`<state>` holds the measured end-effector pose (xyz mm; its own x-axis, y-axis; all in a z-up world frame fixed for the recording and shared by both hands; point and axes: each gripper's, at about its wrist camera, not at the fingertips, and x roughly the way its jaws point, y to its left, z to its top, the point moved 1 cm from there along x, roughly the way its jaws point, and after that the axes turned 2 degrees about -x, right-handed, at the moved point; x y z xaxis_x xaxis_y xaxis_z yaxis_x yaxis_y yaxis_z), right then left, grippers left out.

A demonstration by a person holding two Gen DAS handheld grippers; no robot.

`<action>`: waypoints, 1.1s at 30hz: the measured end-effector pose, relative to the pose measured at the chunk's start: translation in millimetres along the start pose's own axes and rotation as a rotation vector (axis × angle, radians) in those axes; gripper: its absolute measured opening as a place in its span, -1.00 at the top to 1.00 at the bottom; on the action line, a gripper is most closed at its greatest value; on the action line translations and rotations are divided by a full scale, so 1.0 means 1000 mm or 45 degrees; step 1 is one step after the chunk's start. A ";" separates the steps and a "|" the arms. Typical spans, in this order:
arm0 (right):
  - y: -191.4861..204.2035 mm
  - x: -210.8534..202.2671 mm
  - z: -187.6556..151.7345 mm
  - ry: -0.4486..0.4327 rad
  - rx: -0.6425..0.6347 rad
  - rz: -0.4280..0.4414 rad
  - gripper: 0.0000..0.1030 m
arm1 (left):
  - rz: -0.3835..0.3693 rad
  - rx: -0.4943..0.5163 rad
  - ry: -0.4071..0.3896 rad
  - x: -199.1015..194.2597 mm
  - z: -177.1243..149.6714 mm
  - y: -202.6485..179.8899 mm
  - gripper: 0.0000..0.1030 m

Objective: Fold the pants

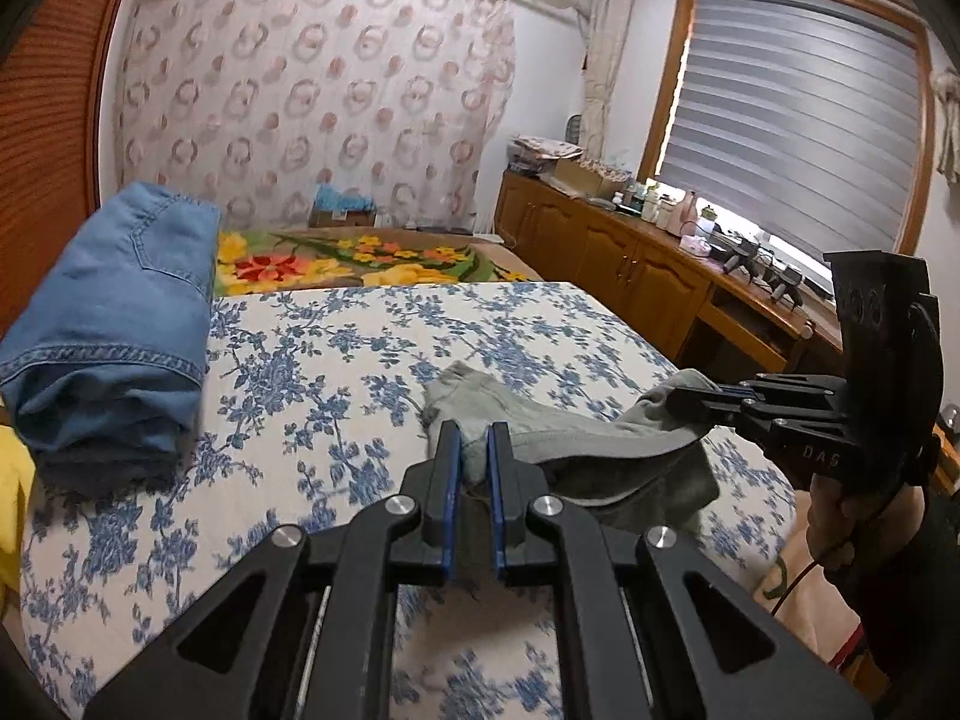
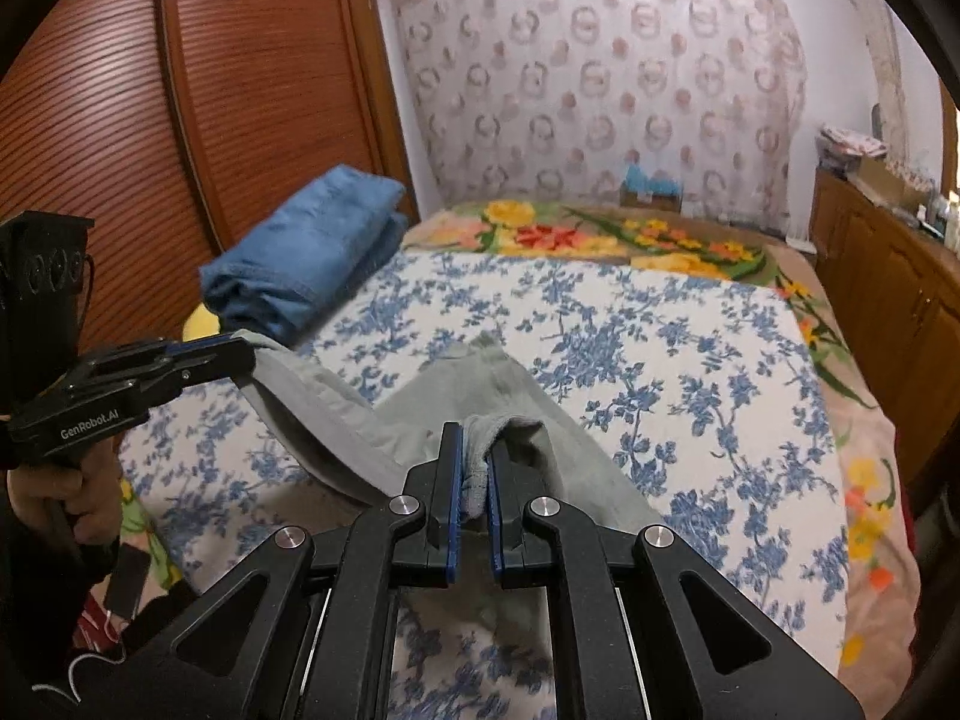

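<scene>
Left wrist view: the left gripper (image 1: 474, 450) is clamped on grey pants (image 1: 600, 450) at lower centre, hiding the pinched edge; the right gripper (image 1: 690, 402) grips the fabric at right. Folded jeans (image 1: 120, 324) lie upper left on the floral bedspread (image 1: 336, 360).

Right wrist view: the right gripper (image 2: 474, 462) pinches a bunched edge of the pants (image 2: 480, 396) at centre; the wooden wardrobe (image 2: 120, 120) fills the upper left.

We see open bed (image 2: 690, 324) beyond the grey pants (image 2: 480, 384); folded jeans (image 2: 312, 258) block the far left edge, cabinets (image 1: 630, 258) line the right.
</scene>
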<state>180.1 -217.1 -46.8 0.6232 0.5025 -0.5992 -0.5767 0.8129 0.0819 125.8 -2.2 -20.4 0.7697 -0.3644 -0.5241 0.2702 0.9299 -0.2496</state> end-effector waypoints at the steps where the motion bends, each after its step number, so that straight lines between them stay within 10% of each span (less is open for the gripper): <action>1: -0.003 0.006 0.005 0.008 -0.006 0.004 0.92 | 0.003 -0.003 -0.002 0.005 0.006 0.003 0.90; 19: -0.062 0.021 0.215 -0.331 -0.119 -0.120 0.93 | 0.116 0.183 -0.371 0.011 0.214 -0.004 0.90; 25: -0.050 0.014 0.201 -0.310 -0.115 -0.077 0.93 | 0.185 0.221 -0.262 0.002 0.162 0.006 0.90; 33: -0.016 0.059 0.091 -0.020 -0.093 0.011 0.93 | 0.205 0.139 -0.008 0.007 0.043 0.021 0.90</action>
<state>274.4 -173.4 -11.2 0.6260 0.5147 -0.5858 -0.6187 0.7851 0.0285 162.1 16.9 5.9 0.8117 -0.2102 -0.5449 0.2039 0.9763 -0.0728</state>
